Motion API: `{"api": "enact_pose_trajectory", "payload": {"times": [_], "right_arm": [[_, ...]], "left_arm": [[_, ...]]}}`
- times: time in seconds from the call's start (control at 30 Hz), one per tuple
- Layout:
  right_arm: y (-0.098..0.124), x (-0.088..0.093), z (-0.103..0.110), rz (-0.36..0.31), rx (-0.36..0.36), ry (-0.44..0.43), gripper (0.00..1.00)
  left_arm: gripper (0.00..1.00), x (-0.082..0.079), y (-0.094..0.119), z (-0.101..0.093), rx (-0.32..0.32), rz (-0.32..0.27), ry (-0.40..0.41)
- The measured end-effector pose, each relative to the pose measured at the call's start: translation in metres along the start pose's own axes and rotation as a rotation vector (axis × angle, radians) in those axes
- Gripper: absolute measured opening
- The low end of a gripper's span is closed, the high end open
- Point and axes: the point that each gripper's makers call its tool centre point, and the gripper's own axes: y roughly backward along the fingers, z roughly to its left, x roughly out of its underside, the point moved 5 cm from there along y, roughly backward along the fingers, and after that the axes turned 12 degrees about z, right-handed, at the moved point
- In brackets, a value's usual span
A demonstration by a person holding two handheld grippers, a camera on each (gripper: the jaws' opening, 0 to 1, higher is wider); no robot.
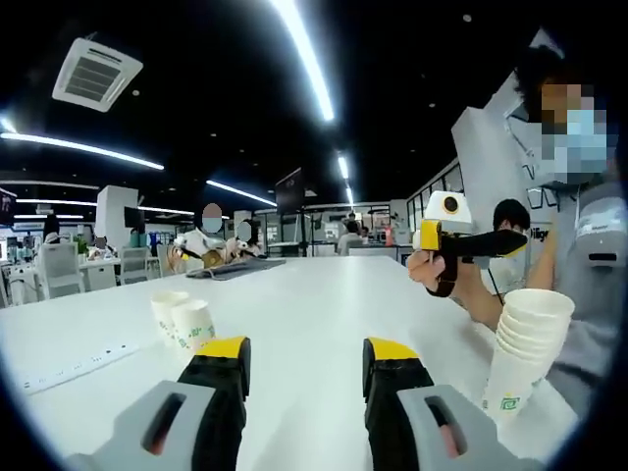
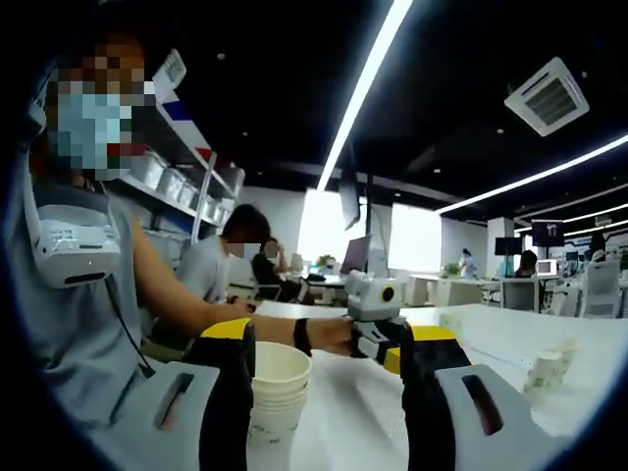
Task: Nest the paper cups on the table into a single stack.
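Left tongs (image 1: 304, 365) spread, right tongs (image 2: 329, 355) spread over stack (image 2: 278, 392) at worktop (image 1: 314, 304) edge; nudge could topple it.

Two paper cups (image 1: 184, 320) left; cup stack (image 1: 525, 358) right

White table (image 1: 324, 294) bears cup stack (image 1: 525, 358), two cups (image 1: 184, 320).

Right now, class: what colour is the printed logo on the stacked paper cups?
Green on white, clearest on the cup stack in the left gripper view.
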Motion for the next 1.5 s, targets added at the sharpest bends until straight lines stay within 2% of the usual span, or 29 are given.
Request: {"api": "enact_pose_trajectory", "payload": {"times": [0.07,0.1,0.13,0.2,0.27,0.37,0.47,0.57,0.83,0.97,1.1,1.2,1.43,1.5], "right_arm": [[0.001,0.000,-0.001,-0.001,0.010,0.000,0.62],[0.001,0.000,-0.001,0.000,0.011,0.001,0.62],[0.002,0.000,-0.001,0.000,0.016,0.000,0.62],[0.003,0.000,-0.002,-0.002,0.019,-0.004,0.62],[0.004,0.000,0.000,0.000,0.008,-0.001,0.62],[0.007,-0.003,0.004,-0.001,-0.020,-0.001,0.63],[0.010,-0.005,0.005,0.000,-0.025,0.007,0.63],[0.012,-0.005,0.007,0.013,-0.053,0.005,0.65],[0.013,0.002,0.009,0.065,-0.075,-0.008,0.68],[0.015,0.005,0.012,0.072,-0.071,-0.011,0.68],[0.018,0.008,0.012,0.068,-0.066,-0.032,0.68],[0.018,0.011,0.010,0.078,-0.051,-0.042,0.68],[0.018,0.009,0.007,0.077,-0.019,-0.048,0.68],[0.018,0.008,0.003,0.077,0.006,-0.049,0.68]], "left_arm": [[0.54,-0.010,0.012,0.004,-0.035,-0.027,0.003],[0.54,-0.013,0.015,0.004,-0.043,-0.030,0.022],[0.54,-0.018,0.021,0.008,-0.082,-0.016,0.054],[0.55,-0.025,0.029,0.002,-0.097,-0.022,0.028],[0.57,-0.034,0.042,-0.012,-0.066,-0.025,0.012],[0.58,-0.043,0.060,-0.041,-0.006,-0.034,-0.064],[0.59,-0.043,0.076,-0.071,0.029,-0.007,-0.095],[0.64,-0.041,0.084,-0.093,0.060,0.017,-0.070],[0.70,-0.030,0.100,-0.138,0.044,0.011,-0.050],[0.73,-0.025,0.104,-0.144,0.008,0.008,-0.058],[0.72,-0.025,0.109,-0.155,-0.008,-0.023,-0.050],[0.71,-0.020,0.109,-0.158,-0.039,-0.018,-0.043],[0.71,-0.026,0.118,-0.164,-0.075,-0.038,-0.088],[0.71,-0.029,0.119,-0.169,-0.083,-0.034,-0.124]]}}
